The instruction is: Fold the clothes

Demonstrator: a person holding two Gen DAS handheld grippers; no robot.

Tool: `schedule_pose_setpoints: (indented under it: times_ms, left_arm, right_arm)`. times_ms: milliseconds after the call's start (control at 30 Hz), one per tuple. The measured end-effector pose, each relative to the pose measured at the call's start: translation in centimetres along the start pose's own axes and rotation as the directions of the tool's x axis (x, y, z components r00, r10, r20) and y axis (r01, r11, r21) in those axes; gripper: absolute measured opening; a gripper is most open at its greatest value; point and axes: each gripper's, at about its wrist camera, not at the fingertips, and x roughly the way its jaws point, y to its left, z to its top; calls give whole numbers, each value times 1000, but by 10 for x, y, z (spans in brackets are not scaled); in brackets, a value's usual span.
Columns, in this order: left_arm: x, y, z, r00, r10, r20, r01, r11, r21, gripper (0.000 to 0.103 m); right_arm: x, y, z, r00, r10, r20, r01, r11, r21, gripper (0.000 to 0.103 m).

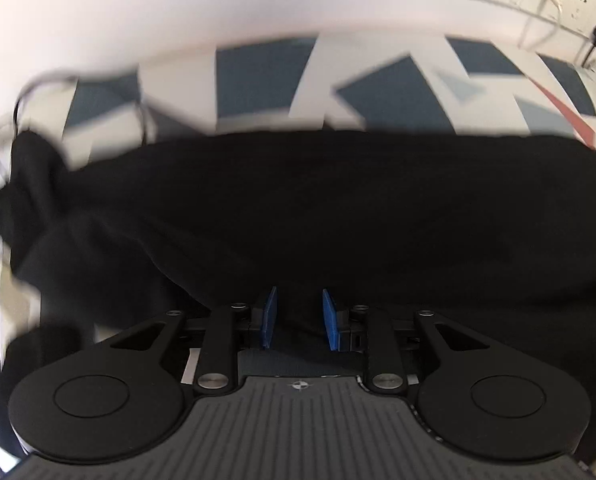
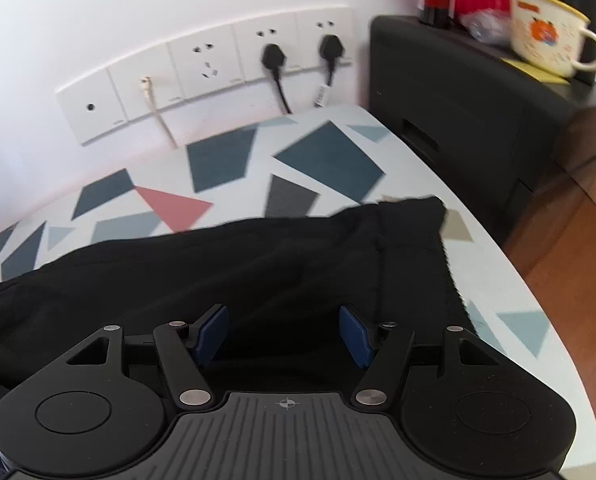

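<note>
A black garment (image 1: 298,208) lies spread across a table with a white cloth patterned in blue, grey and red shapes (image 1: 257,80). In the left wrist view my left gripper (image 1: 299,312) hovers over its near edge, blue pads apart, with cloth between them; the view is blurred. In the right wrist view the same black garment (image 2: 217,264) reaches to the table's right edge. My right gripper (image 2: 283,330) is open wide just above the cloth, holding nothing.
A white wall with a row of sockets (image 2: 201,76) and two black plugs stands behind the table. A black cabinet (image 2: 466,120) to the right carries a cream mug (image 2: 546,36) and red items. Wooden floor (image 2: 570,272) lies past the table's right edge.
</note>
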Motion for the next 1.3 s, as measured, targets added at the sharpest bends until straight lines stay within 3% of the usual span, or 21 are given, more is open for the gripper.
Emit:
schedule_pose_setpoints:
  times_ms: [100, 267, 333, 400, 433, 500, 533, 600, 700, 767, 867, 967, 1067, 1133, 1300]
  left_arm:
    - [4, 13, -28, 992, -57, -113, 54, 998, -35, 29]
    - [-1, 17, -40, 991, -49, -128, 41, 997, -64, 32]
    - [-12, 16, -31, 994, -66, -86, 59, 995, -77, 32]
    - [-31, 14, -15, 995, -103, 3, 103, 992, -78, 35]
    - [-42, 13, -5, 990, -126, 55, 131, 988, -81, 40]
    - [-50, 12, 19, 979, -138, 151, 155, 982, -108, 74]
    - [-54, 11, 30, 970, -141, 198, 166, 979, -121, 78]
    - [-43, 7, 50, 962, -70, 262, 110, 984, -141, 79]
    - [-11, -12, 72, 944, 88, 320, -91, 996, -6, 79]
    - [6, -23, 80, 933, 118, 340, -176, 974, 143, 79]
    - [14, -23, 81, 943, -73, 325, -49, 935, 351, 80]
    - [17, -32, 77, 942, -81, 326, -103, 854, 510, 88]
    - [24, -39, 77, 944, -68, 322, -149, 784, 602, 92]
    - [27, -44, 80, 950, -48, 309, -162, 769, 618, 92]
    - [38, -45, 82, 942, -119, 313, -105, 783, 613, 92]
  right_arm:
    - [-3, -3, 0, 1000, -4, -3, 5, 999, 49, 58]
    - [1, -8, 7, 1000, -9, -10, 10, 995, 97, 59]
    - [-2, -8, 17, 1000, -13, 21, 11, 995, 94, 59]
    - [-10, -7, 33, 997, -25, 78, 19, 997, 81, 59]
    - [-15, -7, 42, 993, -33, 110, 25, 997, 79, 59]
    - [-25, -10, 60, 984, -48, 174, 34, 996, 83, 62]
    - [-29, -14, 68, 977, -58, 203, 40, 995, 92, 63]
    - [-30, -26, 78, 966, -80, 245, 45, 989, 143, 66]
    - [-23, -48, 83, 964, -104, 244, 48, 973, 226, 66]
    - [-12, -59, 77, 976, -107, 192, 57, 967, 247, 66]
    - [4, -68, 62, 987, -112, 115, 85, 972, 220, 66]
    - [14, -72, 50, 993, -95, 71, 80, 978, 191, 66]
    - [23, -75, 43, 996, -79, 38, 71, 982, 173, 67]
    - [27, -76, 42, 997, -74, 24, 68, 982, 178, 69]
    - [34, -82, 42, 999, -39, 27, 30, 967, 251, 71]
